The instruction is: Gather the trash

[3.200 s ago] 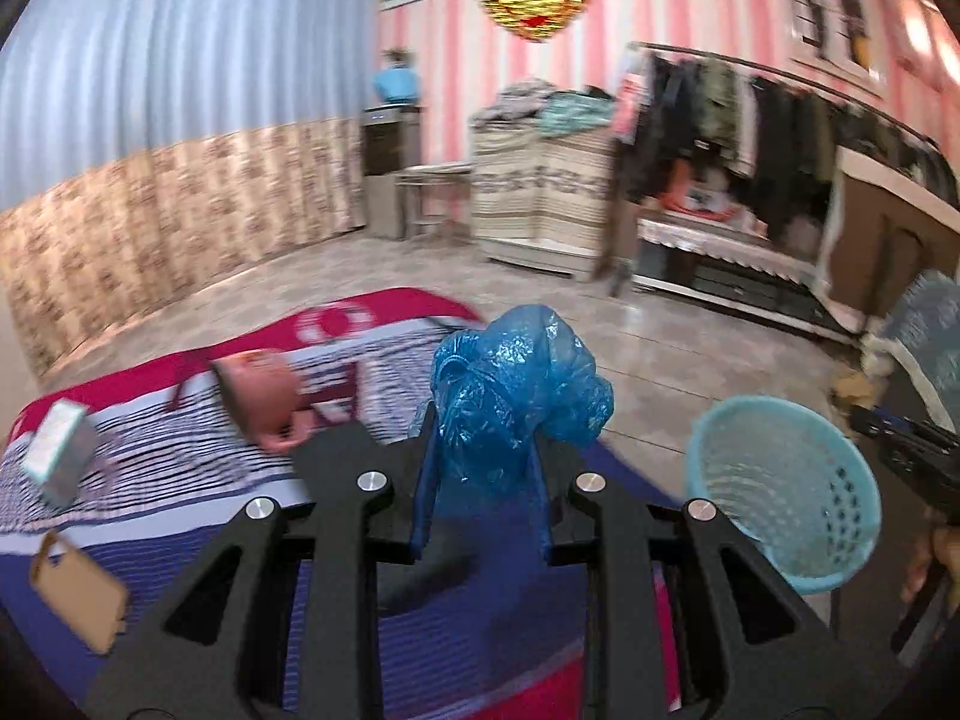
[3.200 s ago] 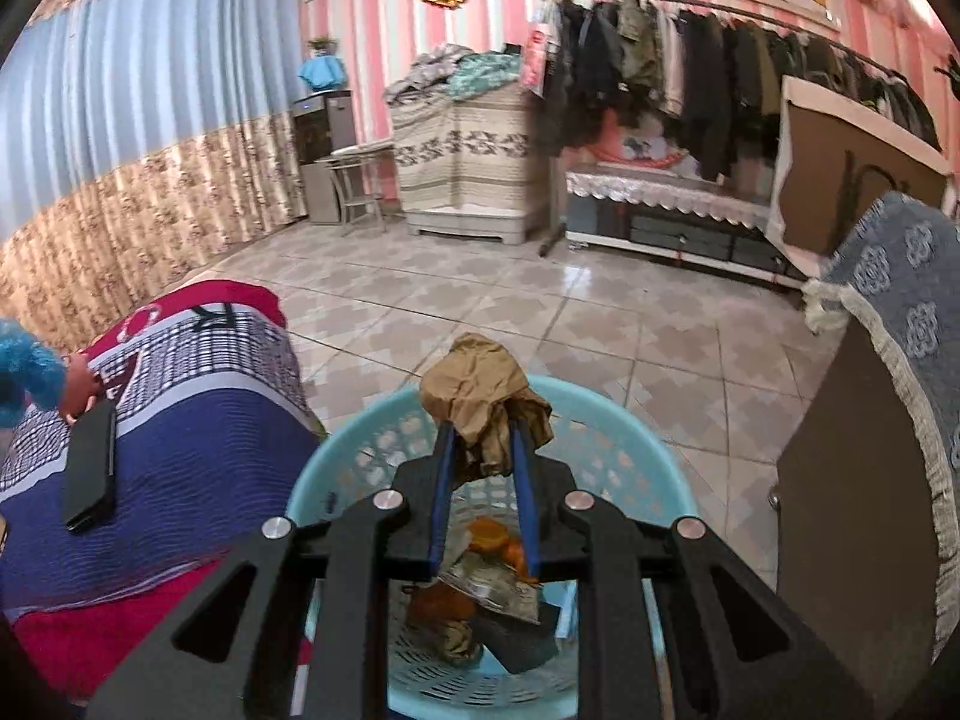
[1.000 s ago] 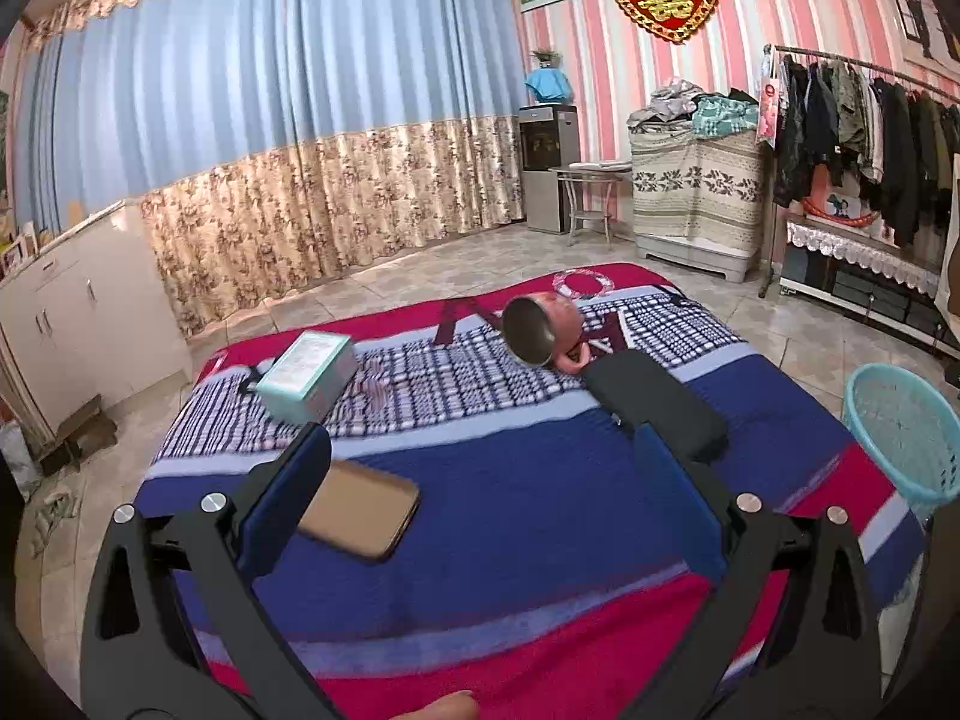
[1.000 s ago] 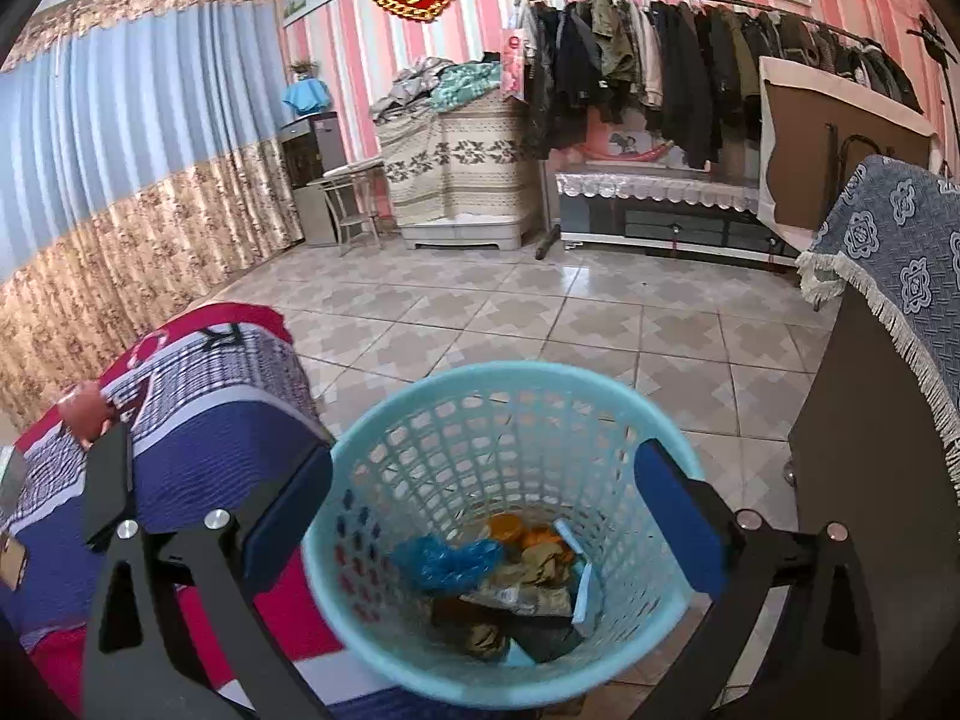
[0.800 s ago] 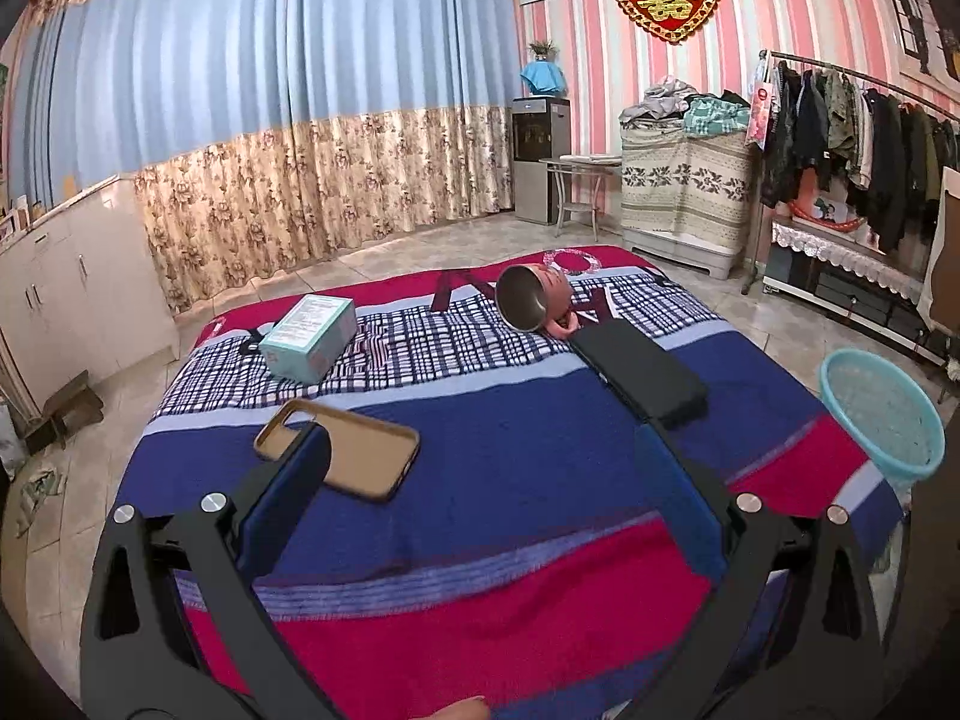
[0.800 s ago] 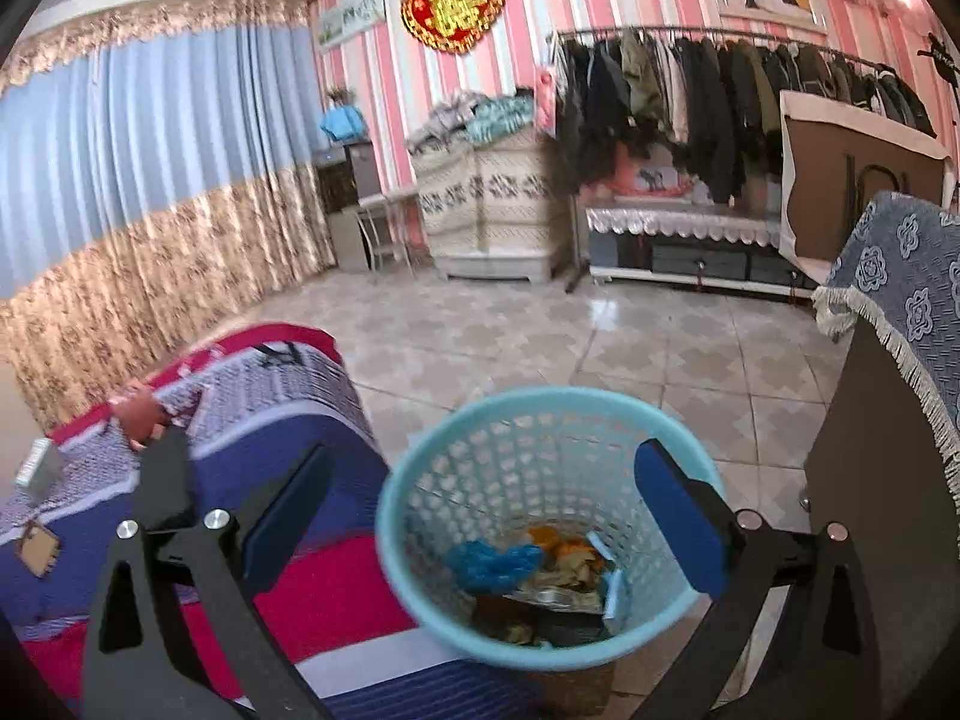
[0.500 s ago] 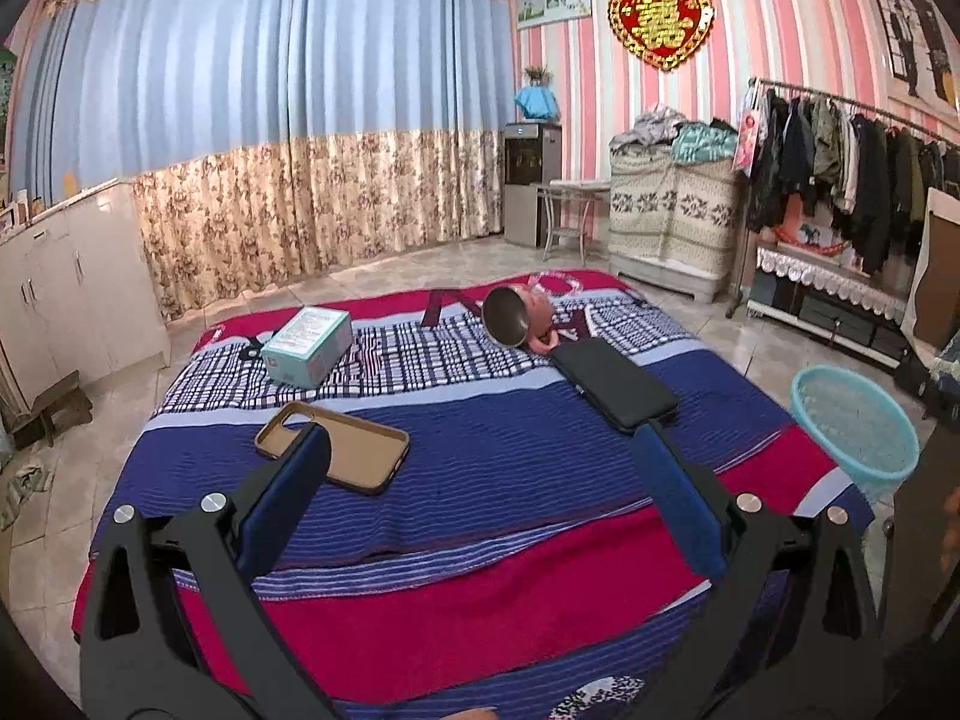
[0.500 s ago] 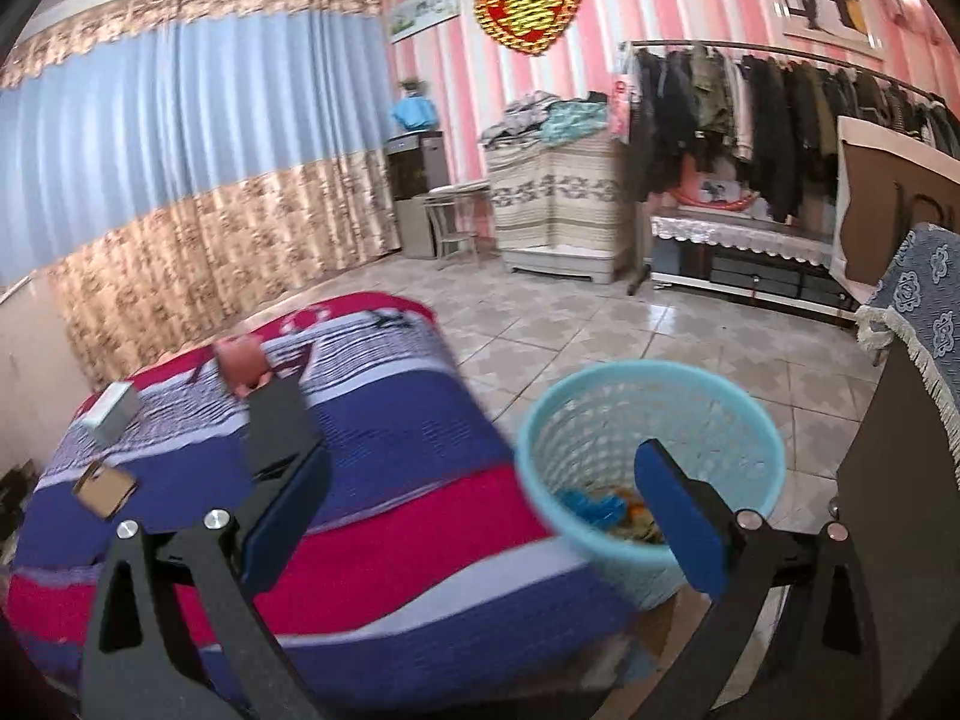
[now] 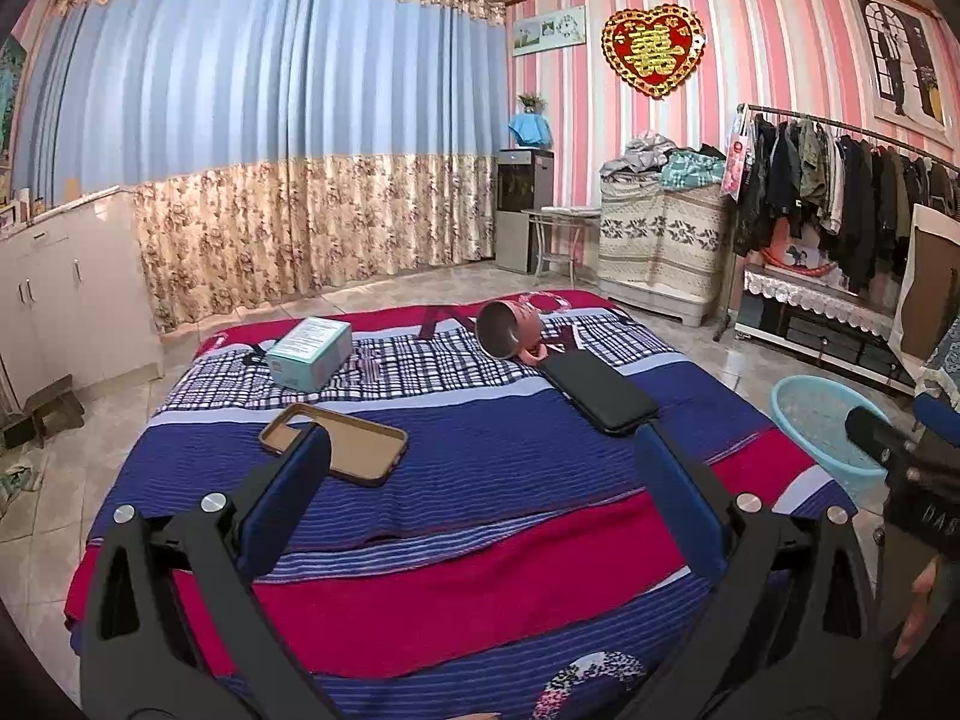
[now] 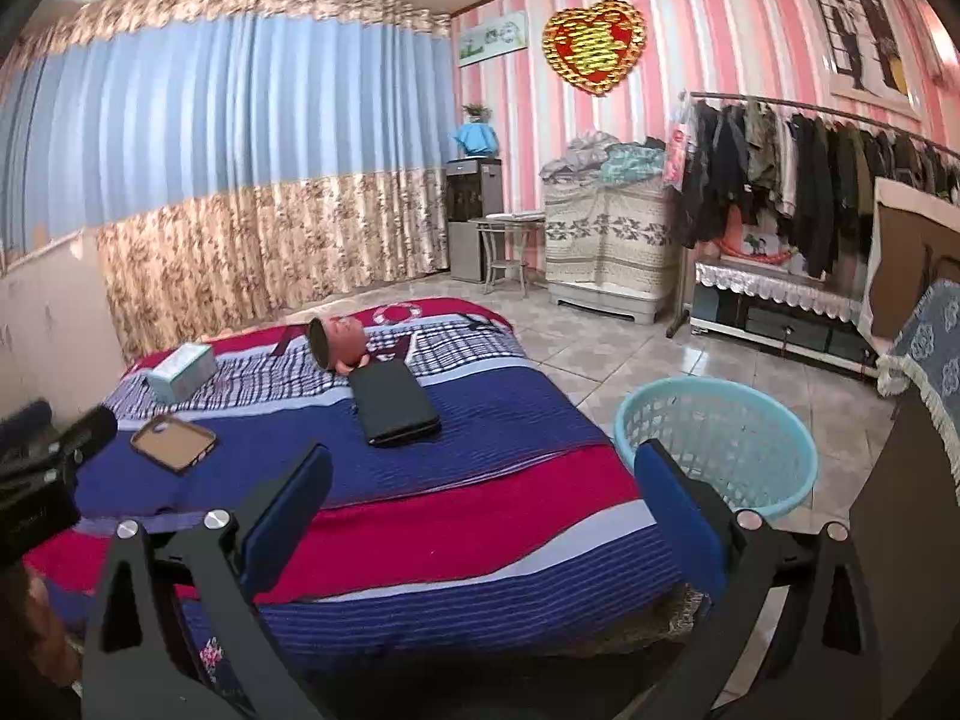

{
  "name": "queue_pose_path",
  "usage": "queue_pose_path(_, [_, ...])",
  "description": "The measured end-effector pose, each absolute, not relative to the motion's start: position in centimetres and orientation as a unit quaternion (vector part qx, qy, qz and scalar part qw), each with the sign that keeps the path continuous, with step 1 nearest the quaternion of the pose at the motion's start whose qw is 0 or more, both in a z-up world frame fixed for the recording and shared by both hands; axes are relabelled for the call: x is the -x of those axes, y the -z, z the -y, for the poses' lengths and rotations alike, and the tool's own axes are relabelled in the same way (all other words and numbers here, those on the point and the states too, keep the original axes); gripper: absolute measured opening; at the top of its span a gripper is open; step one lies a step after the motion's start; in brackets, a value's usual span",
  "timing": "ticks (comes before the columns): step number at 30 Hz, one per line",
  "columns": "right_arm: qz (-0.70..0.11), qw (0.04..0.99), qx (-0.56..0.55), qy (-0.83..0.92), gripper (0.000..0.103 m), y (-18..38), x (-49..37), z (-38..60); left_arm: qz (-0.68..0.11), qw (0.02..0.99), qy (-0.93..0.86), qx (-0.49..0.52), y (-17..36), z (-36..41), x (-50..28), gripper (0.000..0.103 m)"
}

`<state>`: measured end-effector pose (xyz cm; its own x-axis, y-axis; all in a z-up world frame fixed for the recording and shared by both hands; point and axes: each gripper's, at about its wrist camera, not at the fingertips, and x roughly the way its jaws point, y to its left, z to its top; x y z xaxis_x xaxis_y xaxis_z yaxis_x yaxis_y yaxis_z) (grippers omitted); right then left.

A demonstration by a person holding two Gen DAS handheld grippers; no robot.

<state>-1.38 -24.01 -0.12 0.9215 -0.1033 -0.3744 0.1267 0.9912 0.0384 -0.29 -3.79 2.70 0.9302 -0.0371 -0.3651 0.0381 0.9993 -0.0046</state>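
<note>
Both tools are spread wide and hold nothing: the left tool (image 9: 480, 462) sits low in its frame above the red band of the striped red, blue and plaid bedspread (image 9: 456, 576), and the right tool (image 10: 480, 480) sits low in its own frame over the same bed's near edge. Just beyond the left tool's blue pads lies a tan phone case (image 9: 333, 443), hollow side up, and right of centre a black flat rectangular case (image 9: 600, 390). Past these, a pale teal cardboard box (image 9: 311, 351) with small unreadable print rests at centre left, and a pink mug (image 9: 510, 330) lies on its side touching the black case's far end. The light blue perforated plastic waste basket (image 10: 717, 447) stands on the tiled floor just beside the bed, at right of the right-wrist frame; its contents are hidden. Far back, a red and gold heart ornament (image 9: 653, 51) hangs on the pink striped wall.
</note>
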Motion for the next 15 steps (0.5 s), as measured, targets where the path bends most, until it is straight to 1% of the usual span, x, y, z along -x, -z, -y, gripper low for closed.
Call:
queue_pose_path(7, [-0.183,0.981,-0.012,0.055,0.098,0.1,1.9,22.7,-0.186,0.982,0.017,0.012,-2.4,2.9,0.5,0.098])
queue_pose_path(15, [-0.176,0.982,-0.014,0.061,0.098,0.0,2.0,22.9,-0.183,0.983,0.019,0.007,-2.0,3.1,0.6,0.098])
